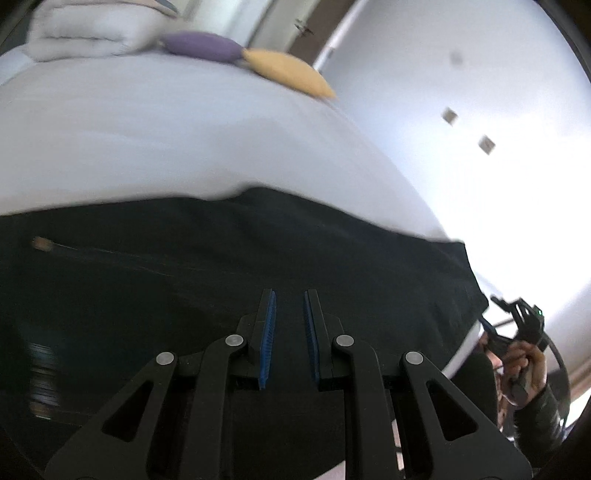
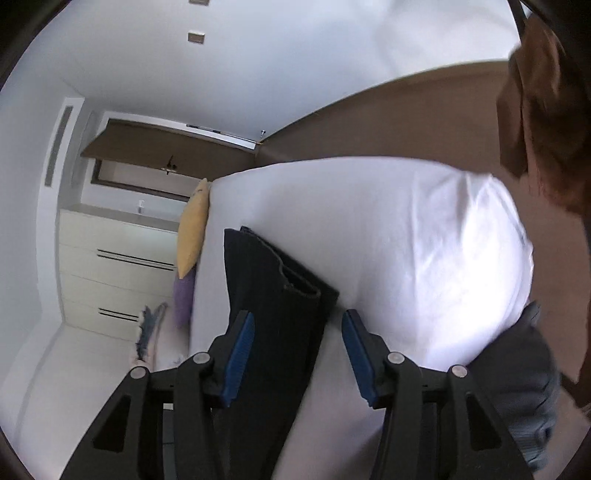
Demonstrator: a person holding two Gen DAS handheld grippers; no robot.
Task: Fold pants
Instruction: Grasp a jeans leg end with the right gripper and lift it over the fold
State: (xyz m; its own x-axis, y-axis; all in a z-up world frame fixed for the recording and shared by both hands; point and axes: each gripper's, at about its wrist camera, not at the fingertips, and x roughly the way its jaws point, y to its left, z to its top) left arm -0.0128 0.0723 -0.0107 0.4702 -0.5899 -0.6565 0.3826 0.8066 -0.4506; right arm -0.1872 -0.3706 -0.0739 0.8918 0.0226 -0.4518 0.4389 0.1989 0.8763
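Observation:
Black pants [image 1: 221, 266] lie flat on the white bed [image 1: 166, 140], filling the lower half of the left wrist view. My left gripper [image 1: 289, 295] hovers just over them, its blue pads a narrow gap apart with nothing between. In the right wrist view the pants [image 2: 273, 295] appear as a long dark strip with the waistband end facing me. My right gripper [image 2: 297, 321] is wide open above that strip, holding nothing. The right gripper also shows in the left wrist view [image 1: 524, 321], held in a hand past the bed's edge.
A purple pillow [image 1: 201, 46] and a yellow pillow [image 1: 288, 72] lie at the head of the bed beside a folded white duvet [image 1: 88, 33]. A white dresser [image 2: 110, 266] stands against the wall. A grey garment [image 2: 524, 387] lies at the bed's right edge.

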